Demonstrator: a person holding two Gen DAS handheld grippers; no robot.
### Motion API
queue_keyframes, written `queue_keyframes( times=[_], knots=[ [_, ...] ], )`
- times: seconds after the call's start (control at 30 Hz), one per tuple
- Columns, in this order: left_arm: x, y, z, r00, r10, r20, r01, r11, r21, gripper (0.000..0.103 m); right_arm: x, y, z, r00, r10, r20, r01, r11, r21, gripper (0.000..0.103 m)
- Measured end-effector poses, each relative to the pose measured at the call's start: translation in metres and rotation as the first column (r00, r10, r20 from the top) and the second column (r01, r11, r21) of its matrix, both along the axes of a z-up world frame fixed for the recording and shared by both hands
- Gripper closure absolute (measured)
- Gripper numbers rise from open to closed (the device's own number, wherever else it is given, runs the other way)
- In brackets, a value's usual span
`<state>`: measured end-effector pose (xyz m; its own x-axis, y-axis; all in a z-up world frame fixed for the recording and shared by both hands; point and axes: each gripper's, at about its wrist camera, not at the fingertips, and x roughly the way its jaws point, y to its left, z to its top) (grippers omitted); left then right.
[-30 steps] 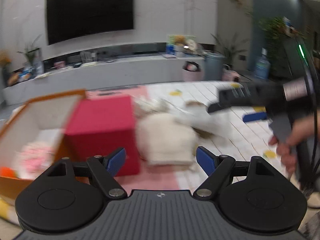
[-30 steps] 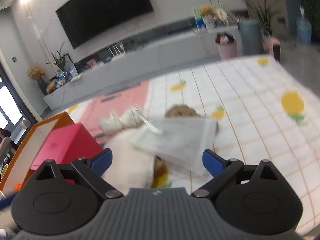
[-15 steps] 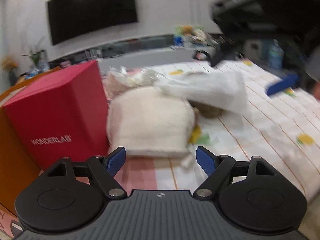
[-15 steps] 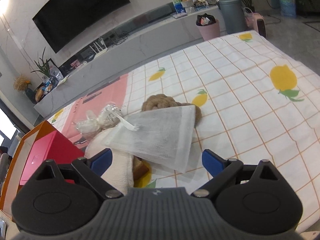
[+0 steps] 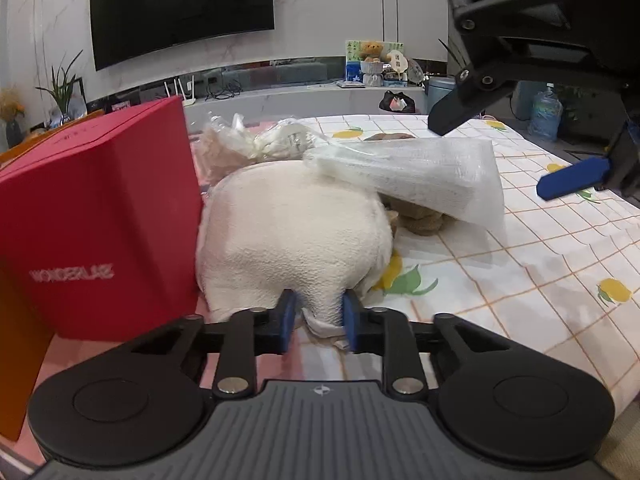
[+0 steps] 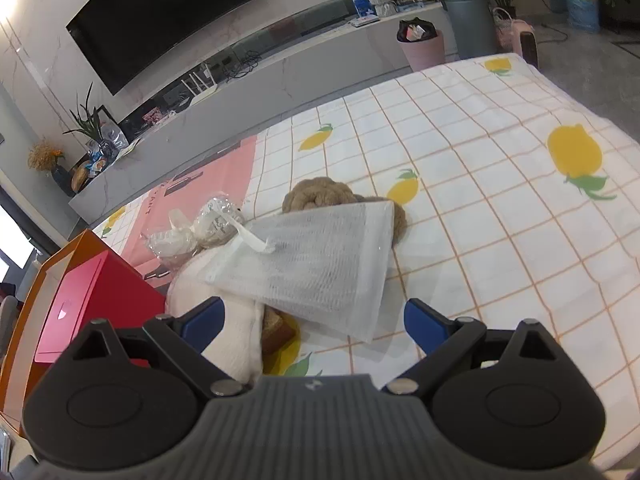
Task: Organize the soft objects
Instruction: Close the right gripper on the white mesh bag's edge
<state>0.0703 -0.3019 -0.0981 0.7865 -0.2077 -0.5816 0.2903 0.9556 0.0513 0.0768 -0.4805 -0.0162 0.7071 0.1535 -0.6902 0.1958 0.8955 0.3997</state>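
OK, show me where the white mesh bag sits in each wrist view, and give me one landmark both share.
Left wrist view: the white mesh bag lies right of centre, draped over the cream towel bundle, under the other tool's open tongs.
Right wrist view: the bag is at centre, just ahead of the open tongs, covering part of the brown plush.
Shared landmark: the red box, left of the bundle in both.

Passage blocked on the left, open on the right

The red box (image 5: 100, 216) stands touching the cream towel (image 5: 292, 232) on its left; bare lemon-print cloth (image 6: 500, 216) is left free to the right and far side.
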Motion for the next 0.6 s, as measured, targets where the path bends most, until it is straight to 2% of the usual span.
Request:
queue_keyframes(
  times=[0.03, 0.1, 0.27, 0.37, 0.43, 0.5, 0.53, 0.57, 0.6],
  knots=[
    [-0.003, 0.003, 0.000, 1.000, -0.005, -0.001, 0.005, 1.000, 0.000, 0.088, 0.000, -0.001, 0.000, 1.000, 0.002, 0.007, -0.002, 1.000, -0.003, 0.008],
    [-0.008, 0.008, 0.001, 1.000, -0.021, -0.015, 0.021, 1.000, -0.003, 0.093, 0.002, -0.003, -0.002, 1.000, -0.004, 0.011, 0.004, 1.000, -0.007, 0.008],
    [-0.032, 0.027, 0.008, 0.994, -0.076, -0.076, 0.077, 0.997, 0.012, 0.094, 0.012, 0.000, -0.018, 0.999, 0.015, -0.038, -0.016, 1.000, -0.011, 0.008],
    [-0.049, 0.041, 0.013, 0.985, -0.122, -0.122, 0.124, 0.992, 0.011, 0.094, 0.017, -0.006, -0.031, 0.999, -0.015, -0.044, 0.020, 0.995, 0.094, 0.008],
    [-0.057, 0.048, 0.016, 0.972, -0.185, -0.147, 0.187, 0.982, 0.003, 0.092, 0.018, -0.012, -0.035, 0.999, -0.045, -0.029, 0.049, 0.985, 0.165, 0.008],
    [-0.062, 0.053, 0.021, 0.954, -0.258, -0.154, 0.261, 0.965, -0.005, 0.077, 0.017, -0.017, -0.034, 0.998, -0.067, 0.012, 0.063, 0.979, 0.194, 0.006],
    [-0.063, 0.056, 0.022, 0.949, -0.277, -0.153, 0.278, 0.961, -0.016, 0.058, 0.017, -0.019, -0.033, 0.996, -0.079, 0.031, 0.072, 0.977, 0.200, 0.005],
    [-0.063, 0.058, 0.023, 0.943, -0.297, -0.149, 0.295, 0.955, -0.031, 0.036, 0.017, -0.021, -0.033, 0.995, -0.095, 0.040, 0.085, 0.976, 0.201, 0.005],
    [-0.062, 0.059, 0.024, 0.937, -0.320, -0.142, 0.317, 0.947, -0.042, 0.025, 0.017, -0.022, -0.032, 0.993, -0.108, 0.042, 0.098, 0.974, 0.203, 0.005]
  ],
)
